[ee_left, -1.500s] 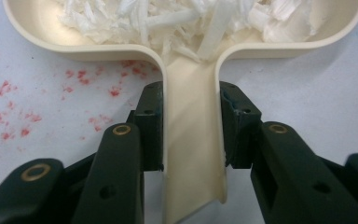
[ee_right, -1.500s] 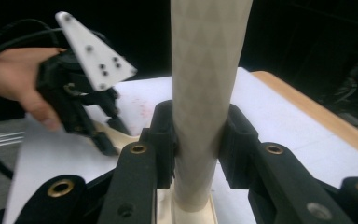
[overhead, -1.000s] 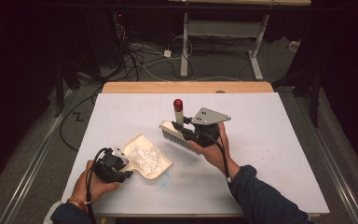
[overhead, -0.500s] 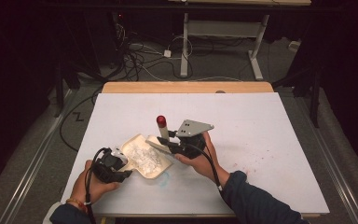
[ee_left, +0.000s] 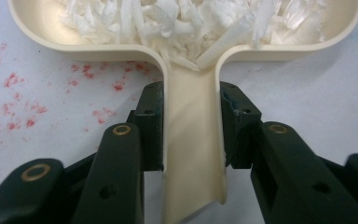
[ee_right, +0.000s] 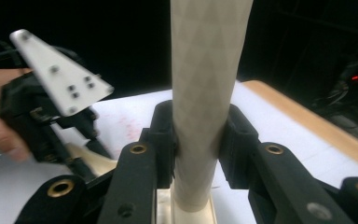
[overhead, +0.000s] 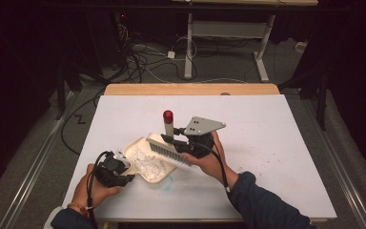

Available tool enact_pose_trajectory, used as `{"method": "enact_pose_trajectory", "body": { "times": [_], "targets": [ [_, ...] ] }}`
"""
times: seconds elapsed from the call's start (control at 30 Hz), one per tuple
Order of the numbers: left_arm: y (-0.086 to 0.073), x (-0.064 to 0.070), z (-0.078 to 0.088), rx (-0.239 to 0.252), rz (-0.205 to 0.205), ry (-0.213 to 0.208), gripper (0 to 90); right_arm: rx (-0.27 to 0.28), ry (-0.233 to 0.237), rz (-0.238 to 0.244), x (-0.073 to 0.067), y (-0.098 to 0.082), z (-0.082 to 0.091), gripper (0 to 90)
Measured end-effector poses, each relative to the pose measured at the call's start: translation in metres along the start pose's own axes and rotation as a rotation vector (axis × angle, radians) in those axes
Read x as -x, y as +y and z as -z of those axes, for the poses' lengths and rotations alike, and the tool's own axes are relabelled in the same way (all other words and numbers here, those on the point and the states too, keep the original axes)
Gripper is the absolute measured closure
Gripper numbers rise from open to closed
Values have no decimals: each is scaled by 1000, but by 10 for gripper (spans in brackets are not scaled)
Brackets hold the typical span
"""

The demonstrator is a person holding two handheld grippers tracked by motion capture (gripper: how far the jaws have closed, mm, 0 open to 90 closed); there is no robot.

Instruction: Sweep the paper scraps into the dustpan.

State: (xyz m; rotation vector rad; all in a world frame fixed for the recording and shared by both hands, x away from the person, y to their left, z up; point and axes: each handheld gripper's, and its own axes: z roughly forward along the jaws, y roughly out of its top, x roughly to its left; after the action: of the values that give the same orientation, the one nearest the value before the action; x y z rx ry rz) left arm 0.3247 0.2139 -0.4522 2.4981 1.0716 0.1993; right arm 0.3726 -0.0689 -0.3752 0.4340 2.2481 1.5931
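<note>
High view: dustpan (overhead: 148, 164) is held on the white table (overhead: 276, 143) by the left gripper (overhead: 116, 172), at 7 o'clock from table centre; the pan is loaded with white shreds (overhead: 150, 164). Brush (overhead: 170, 149) is gripped by the right gripper (overhead: 190, 142), bristles at the pan's 1 o'clock edge, red-capped handle upright. Left gripper view: jaws are clamped on the dustpan handle (ee_left: 193, 140), shreds piled at 12 o'clock. Right gripper view: jaws are closed on the brush handle (ee_right: 205, 93). Sweeping is judged nearly done; emptying the pan is left.
</note>
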Motion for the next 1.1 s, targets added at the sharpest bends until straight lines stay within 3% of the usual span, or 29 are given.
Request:
{"method": "enact_pose_trajectory", "body": {
  "times": [0.3,0.5,0.57,0.73,0.93,1.03,1.1],
  "targets": [
    [2,1,-1,-12,-2,0,632,-2,-133,59,32,-7,-18,706],
    [1,0,-1,-8,-7,3,632,-13,-147,53,41,-15,-39,707],
    [1,0,-1,-9,-9,3,632,-34,-132,60,40,-18,-46,707],
    [1,0,-1,-8,-4,-3,632,-51,-43,66,30,-19,-52,705],
    [0,0,-2,-10,-4,-5,632,-26,119,52,13,-12,-48,706],
    [0,0,-2,-15,-8,-4,632,-25,103,110,3,-5,-43,707],
    [0,0,-2,-16,-9,-4,632,-4,84,116,1,-1,-36,707]
  ]
}}
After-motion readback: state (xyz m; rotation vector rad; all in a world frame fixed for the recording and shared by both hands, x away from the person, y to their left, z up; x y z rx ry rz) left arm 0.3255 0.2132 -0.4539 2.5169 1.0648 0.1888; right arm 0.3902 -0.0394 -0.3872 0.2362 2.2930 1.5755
